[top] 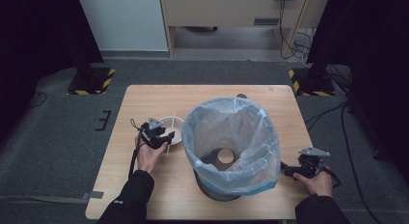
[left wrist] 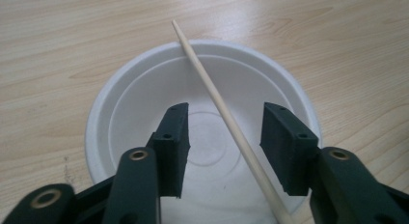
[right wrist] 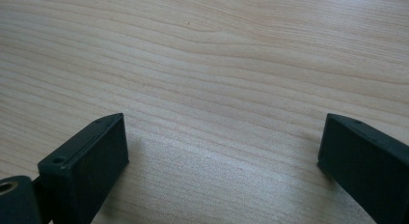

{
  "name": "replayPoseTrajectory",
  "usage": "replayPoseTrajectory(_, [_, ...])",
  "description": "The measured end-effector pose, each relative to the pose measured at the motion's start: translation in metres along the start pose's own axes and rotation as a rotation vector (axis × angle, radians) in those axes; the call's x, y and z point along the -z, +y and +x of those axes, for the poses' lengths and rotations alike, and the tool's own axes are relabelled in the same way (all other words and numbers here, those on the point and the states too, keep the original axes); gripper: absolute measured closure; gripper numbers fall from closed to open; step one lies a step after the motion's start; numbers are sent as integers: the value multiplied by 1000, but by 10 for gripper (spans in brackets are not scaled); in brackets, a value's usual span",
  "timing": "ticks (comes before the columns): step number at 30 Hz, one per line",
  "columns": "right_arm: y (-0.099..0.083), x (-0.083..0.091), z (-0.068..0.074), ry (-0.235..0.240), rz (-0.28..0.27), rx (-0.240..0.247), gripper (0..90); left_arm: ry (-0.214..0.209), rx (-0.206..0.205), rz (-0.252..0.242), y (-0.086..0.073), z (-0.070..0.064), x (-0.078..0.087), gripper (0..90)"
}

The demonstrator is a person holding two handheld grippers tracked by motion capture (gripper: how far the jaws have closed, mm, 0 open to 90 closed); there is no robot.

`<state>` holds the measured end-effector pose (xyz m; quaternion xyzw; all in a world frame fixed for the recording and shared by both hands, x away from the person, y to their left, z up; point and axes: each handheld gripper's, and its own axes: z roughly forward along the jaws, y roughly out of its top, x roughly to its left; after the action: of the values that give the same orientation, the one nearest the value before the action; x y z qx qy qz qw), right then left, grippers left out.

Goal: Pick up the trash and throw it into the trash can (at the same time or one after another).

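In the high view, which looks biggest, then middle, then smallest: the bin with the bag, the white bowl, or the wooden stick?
Largest to smallest in the high view:
1. bin with the bag, by far the biggest.
2. white bowl.
3. wooden stick: about as long as the bowl is wide, but much thinner.

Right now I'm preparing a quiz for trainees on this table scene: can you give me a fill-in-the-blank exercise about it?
1. The wooden stick lies across the white ____.
2. The left gripper has its jaws ____ on either side of the stick.
3. The bin is lined with a clear plastic ____.
4. The right gripper hovers over bare ____.

Missing words: bowl; open; bag; table
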<state>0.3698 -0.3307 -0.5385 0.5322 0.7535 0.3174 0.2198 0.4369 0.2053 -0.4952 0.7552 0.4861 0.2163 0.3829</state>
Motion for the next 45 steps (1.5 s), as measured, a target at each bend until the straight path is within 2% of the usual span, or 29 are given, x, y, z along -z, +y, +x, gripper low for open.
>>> replayPoseTrajectory(8, [0, 0, 0, 0, 0, 0, 38, 7, 14, 17, -1, 5, 4, 683])
replayPoseTrajectory(20, [0, 0, 0, 0, -1, 1, 38, 9, 28, 49, -2, 12, 7, 808])
replayPoseTrajectory(26, [0, 0, 0, 0, 0, 0, 38, 18, 40, 55, -2, 16, 10, 849])
replayPoseTrajectory(33, [0, 0, 0, 0, 0, 0, 38, 5, 42, 45, -2, 17, 12, 853])
replayPoseTrajectory(37, [0, 0, 0, 0, 0, 0, 38, -7, 47, 13, 3, 17, 19, 853])
replayPoseTrajectory(42, [0, 0, 0, 0, 0, 0, 39, -21, 52, -61, 12, 18, 38, 853])
replayPoseTrajectory(45, [0, 0, 0, -1, -1, 1, 40, -29, 56, -122, 17, 19, 53, 853])
